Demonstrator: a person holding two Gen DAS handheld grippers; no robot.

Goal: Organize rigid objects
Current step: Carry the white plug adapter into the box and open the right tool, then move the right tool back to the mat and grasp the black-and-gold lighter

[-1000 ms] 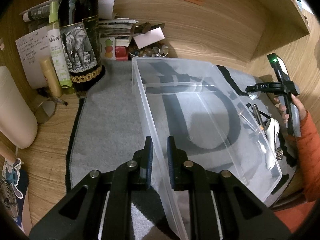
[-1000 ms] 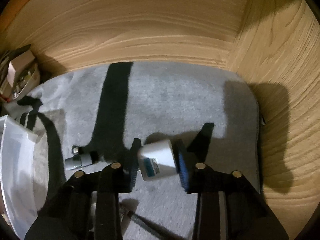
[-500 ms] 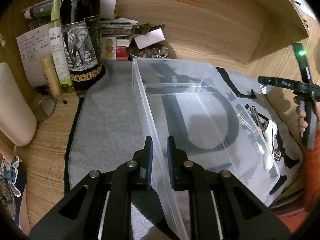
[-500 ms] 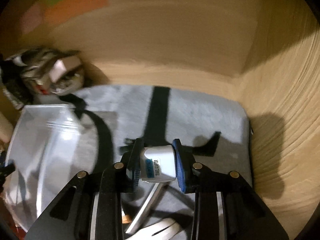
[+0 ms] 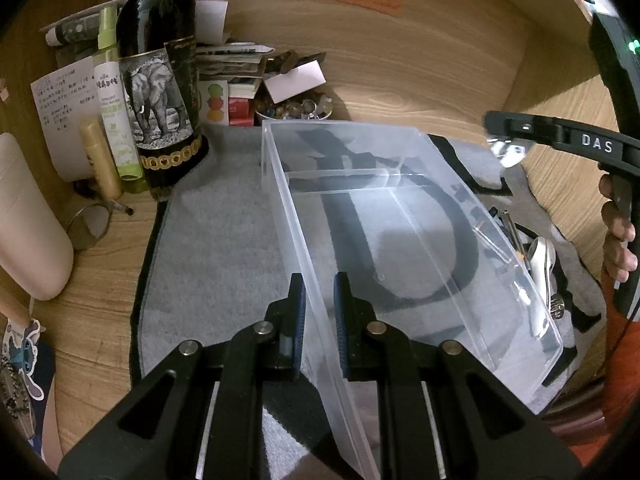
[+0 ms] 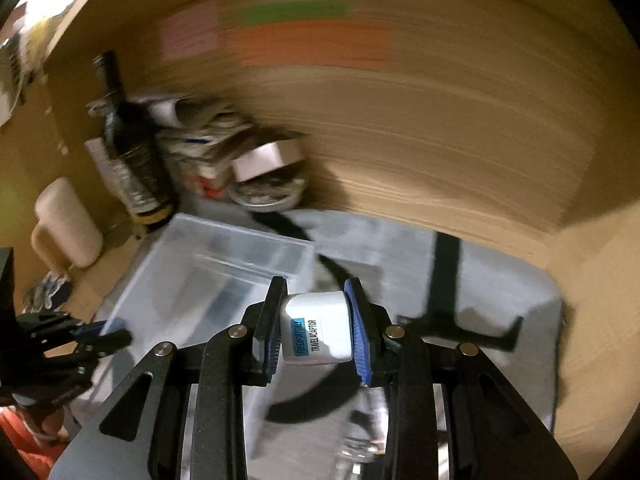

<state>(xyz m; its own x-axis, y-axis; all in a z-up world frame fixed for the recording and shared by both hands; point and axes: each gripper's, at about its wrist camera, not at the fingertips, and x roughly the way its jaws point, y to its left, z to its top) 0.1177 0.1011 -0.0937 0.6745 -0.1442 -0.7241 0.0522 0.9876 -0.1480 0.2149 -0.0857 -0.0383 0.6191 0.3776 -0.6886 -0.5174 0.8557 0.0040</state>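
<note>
Travel adaptor (image 6: 317,334) now raised beside bin (image 6: 224,264)

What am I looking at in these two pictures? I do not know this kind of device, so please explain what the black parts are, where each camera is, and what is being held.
No robot arm is here: a person holds a two-finger gripper in each hand, and each carries a wide-angle camera looking forward along its fingers.

In the left wrist view, the left gripper is closed over the side wall of a clear plastic bin that looks empty. The bin stands on a grey mat on a wooden desk. Behind it stand a dark wine bottle and a small bowl of trinkets.

In the right wrist view, which is blurred, the right gripper holds a white travel adaptor in front of the bin.
</note>
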